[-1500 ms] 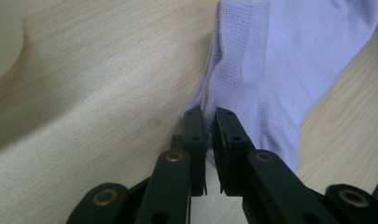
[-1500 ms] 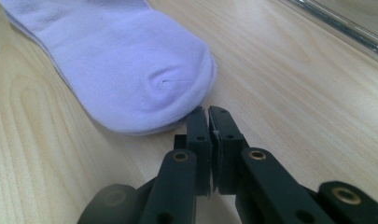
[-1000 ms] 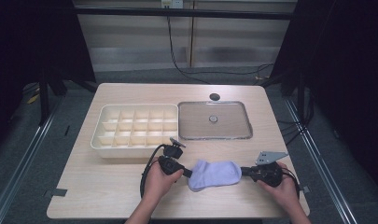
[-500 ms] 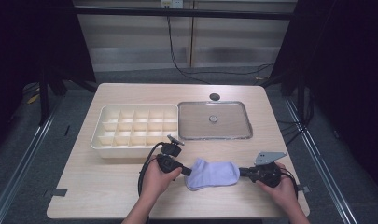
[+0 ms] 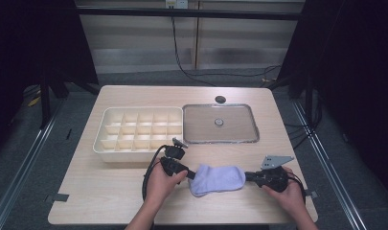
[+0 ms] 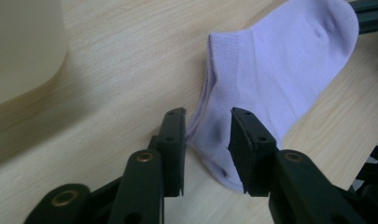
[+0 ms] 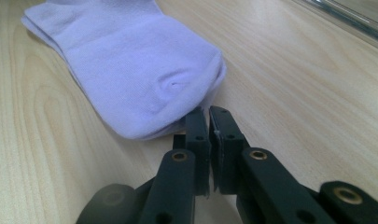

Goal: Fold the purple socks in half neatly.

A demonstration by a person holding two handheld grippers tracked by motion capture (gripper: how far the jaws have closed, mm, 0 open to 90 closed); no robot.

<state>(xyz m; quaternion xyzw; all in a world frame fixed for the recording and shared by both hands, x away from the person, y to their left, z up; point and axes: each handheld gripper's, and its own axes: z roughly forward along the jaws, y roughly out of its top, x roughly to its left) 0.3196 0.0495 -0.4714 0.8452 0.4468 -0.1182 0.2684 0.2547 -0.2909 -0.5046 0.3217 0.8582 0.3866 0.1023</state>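
1. While the lavender sock (image 5: pixel 217 178) lies flat on the table (image 5: pixel 110 191) between your hands, your left claw (image 6: pixel 207 140) has just been opening: jaws spread, cuff edge between them, pads off the fabric.
2. Your right claw (image 7: pixel 208 122) is pressed together on the toe end, pinching the fabric edge.
3. Compartment tray (image 5: pixel 139 135) and clear lid (image 5: pixel 219 123) sit beyond the sock, well apart from it.

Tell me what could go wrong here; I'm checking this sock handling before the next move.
The left tool has just been opening with the sock cuff between its jaws, so pulling could drag it askew. The right tool is shut at the toe's edge; any hold there looks thin.
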